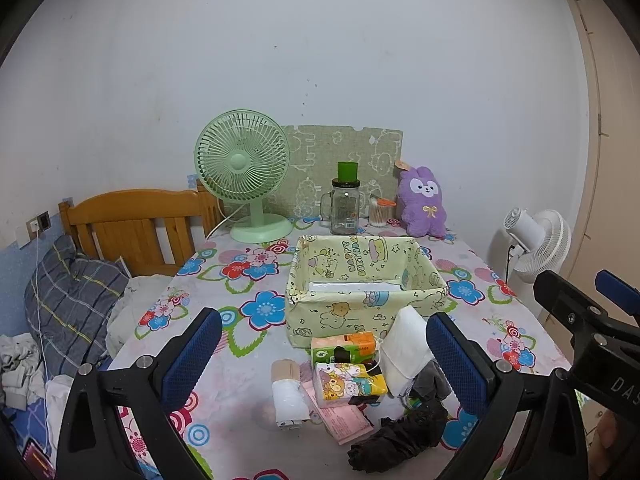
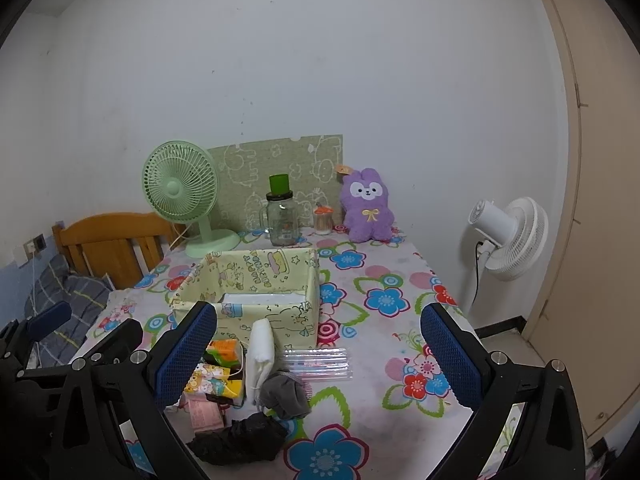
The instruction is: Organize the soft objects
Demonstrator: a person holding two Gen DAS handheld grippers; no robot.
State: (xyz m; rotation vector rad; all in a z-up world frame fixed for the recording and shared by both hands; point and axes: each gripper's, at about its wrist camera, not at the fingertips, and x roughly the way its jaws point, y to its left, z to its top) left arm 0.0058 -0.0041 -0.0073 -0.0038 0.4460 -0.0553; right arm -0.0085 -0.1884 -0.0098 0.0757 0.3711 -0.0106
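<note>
Left gripper [image 1: 324, 354] spread wide above the near table edge, nothing between its pads — soft pile below: tissue packs [image 1: 350, 384], white cloth [image 1: 404, 346], grey sock [image 1: 430, 378], black bag [image 1: 400, 436]. Fabric basket [image 1: 304, 320] just behind the pile, open-topped. Right gripper [image 2: 318, 354] likewise spread, level, over bare flowered tablecloth [image 2: 380, 400] right of the pile.
</note>
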